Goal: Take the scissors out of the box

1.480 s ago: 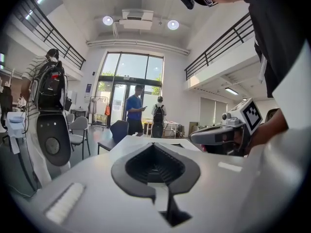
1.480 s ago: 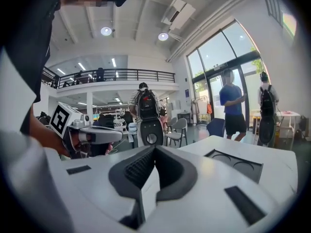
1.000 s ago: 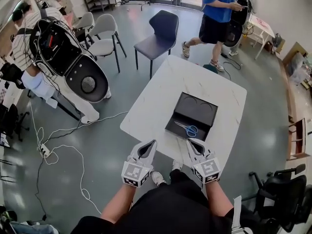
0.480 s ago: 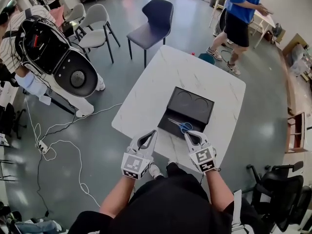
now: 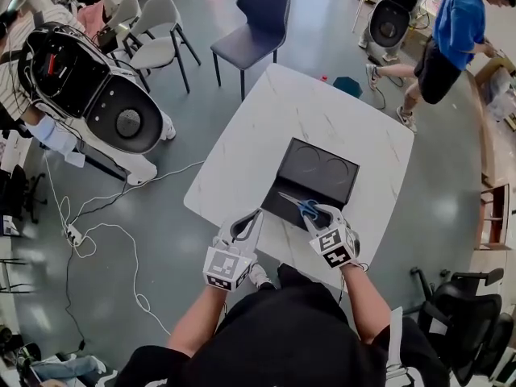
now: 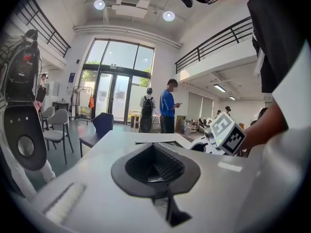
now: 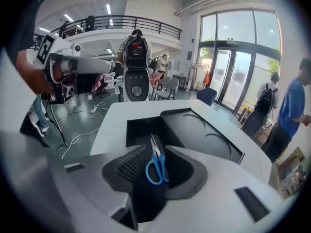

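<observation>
A black box (image 5: 284, 185) lies open on the white table (image 5: 250, 151), its lid (image 5: 330, 168) folded back away from me. Scissors with blue handles (image 5: 304, 207) rest in the box's near half. My right gripper (image 5: 317, 214) reaches over the box's near edge. In the right gripper view the blue handles (image 7: 156, 167) sit between its open jaws, blades pointing away into the box (image 7: 138, 130). My left gripper (image 5: 245, 224) hovers open at the table's near edge, left of the box, with nothing between its fingers (image 6: 160, 165).
A dark chair (image 5: 260, 16) stands at the table's far side. A large black-and-white robot shell (image 5: 97, 91) and floor cables (image 5: 105, 232) are to the left. A person in blue (image 5: 453, 35) walks at the far right. An office chair (image 5: 459, 313) is near right.
My right gripper has moved forward over the box's edge, bringing its jaws around the scissor handles. The left gripper barely moved. The person in blue walked to the right.
</observation>
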{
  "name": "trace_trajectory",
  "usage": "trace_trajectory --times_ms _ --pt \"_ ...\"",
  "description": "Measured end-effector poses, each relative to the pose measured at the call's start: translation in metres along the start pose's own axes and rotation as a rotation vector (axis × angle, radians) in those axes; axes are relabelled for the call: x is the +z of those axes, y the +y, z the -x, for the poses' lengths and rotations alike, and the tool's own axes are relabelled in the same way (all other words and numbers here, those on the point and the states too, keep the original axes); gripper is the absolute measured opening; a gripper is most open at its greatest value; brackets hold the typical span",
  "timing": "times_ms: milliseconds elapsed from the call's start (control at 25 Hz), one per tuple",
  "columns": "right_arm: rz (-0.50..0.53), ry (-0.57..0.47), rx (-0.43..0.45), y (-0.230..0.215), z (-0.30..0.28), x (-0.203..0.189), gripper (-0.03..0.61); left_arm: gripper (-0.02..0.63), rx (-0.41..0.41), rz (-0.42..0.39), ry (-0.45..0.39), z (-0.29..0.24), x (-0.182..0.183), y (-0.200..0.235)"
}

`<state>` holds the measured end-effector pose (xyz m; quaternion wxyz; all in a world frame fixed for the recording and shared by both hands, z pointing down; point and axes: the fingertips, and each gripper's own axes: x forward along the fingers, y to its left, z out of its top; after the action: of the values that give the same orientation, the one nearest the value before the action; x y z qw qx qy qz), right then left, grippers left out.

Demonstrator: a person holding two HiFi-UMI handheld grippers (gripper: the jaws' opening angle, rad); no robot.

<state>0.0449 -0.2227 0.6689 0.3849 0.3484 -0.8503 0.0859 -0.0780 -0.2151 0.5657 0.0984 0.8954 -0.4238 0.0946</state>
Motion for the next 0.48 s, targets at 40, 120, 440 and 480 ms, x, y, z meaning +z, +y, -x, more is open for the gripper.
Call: trace_trajectory --times_ms 40,120,440,480 --pt "0.008 0.025 0.012 0.001 -0.006 -0.004 0.111 0.005 0.002 0.002 0.002 -0.001 -0.001 0.001" --pt "0.034 0.083 0.032 0.002 -0.017 -0.014 0.110 0.005 0.008 0.008 0.005 -0.003 -0.004 0.005" --pt "0.112 0.271 0.072 0.000 -0.047 -0.041 0.112 0.005 0.037 0.020 0.016 -0.005 -0.009 0.021" --pt "0.127 0.289 0.072 -0.001 -0.049 -0.043 0.110 0.005 0.039 0.023 0.018 -0.005 -0.009 0.022"
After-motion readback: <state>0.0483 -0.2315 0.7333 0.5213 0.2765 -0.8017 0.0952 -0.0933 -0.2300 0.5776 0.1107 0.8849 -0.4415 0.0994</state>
